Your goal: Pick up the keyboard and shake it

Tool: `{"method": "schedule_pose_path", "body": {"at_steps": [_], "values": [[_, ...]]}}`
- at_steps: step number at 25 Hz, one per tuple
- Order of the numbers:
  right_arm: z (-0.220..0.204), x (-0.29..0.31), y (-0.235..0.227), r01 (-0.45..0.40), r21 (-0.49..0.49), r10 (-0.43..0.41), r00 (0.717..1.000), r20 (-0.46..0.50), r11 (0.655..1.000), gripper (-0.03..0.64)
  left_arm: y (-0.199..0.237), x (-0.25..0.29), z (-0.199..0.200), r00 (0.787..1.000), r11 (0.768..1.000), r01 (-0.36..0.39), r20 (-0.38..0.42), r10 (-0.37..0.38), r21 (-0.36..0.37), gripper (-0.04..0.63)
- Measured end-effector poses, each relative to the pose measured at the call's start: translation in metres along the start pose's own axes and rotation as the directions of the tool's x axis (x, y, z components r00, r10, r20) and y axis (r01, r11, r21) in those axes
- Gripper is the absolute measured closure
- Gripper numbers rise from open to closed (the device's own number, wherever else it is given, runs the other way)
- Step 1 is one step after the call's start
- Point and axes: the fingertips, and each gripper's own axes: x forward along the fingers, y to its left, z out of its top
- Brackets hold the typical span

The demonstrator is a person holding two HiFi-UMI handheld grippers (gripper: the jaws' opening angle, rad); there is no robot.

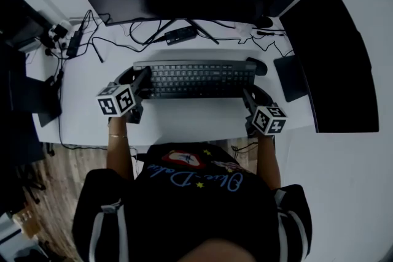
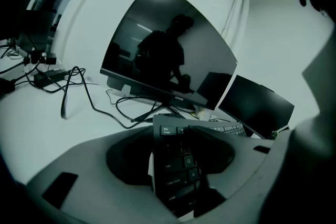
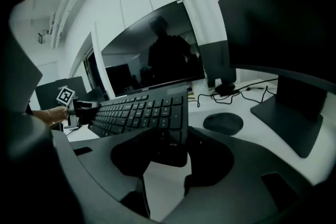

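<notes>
While the head view has the black keyboard [image 1: 195, 79] at twelve o'clock over the desk [image 1: 184, 123], the left gripper view shows the left gripper [image 2: 173, 136] pinching its Esc end. In the right gripper view the right gripper [image 3: 168, 139] pinches the numpad end. It is better to lift both ends level.

The person wears a black T-shirt [image 1: 196, 193] with pale blue script, a red-and-white emblem and yellow stars. A thin bracelet [image 1: 116, 136] sits behind the left hand-held gripper [image 1: 145, 79]. That gripper and the right hand-held gripper [image 1: 247, 97] are dark grey, each with a black-and-white marker cube [image 1: 116, 100].
</notes>
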Motion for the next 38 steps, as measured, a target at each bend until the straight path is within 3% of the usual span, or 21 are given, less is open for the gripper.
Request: {"method": "schedule_pose_path", "body": {"at_steps": [9,18,38], "values": [[0.045,-0.017,0.009,0.026,-0.107,-0.013,0.992,0.122,0.994,0.453,-0.017,-0.013,0.038,0.994,0.999,0.032,0.103,-0.036,0.041,0.396],[0.093,-0.038,0.021,0.069,-0.230,-0.005,0.963,0.268,0.971,0.453,-0.035,-0.029,0.069,0.975,0.995,0.085,0.201,-0.094,0.053,0.396],[0.149,-0.078,0.037,0.154,-0.390,0.050,0.884,0.465,0.908,0.453,-0.063,-0.052,0.097,0.939,0.982,0.169,0.290,-0.185,0.078,0.396]]}}
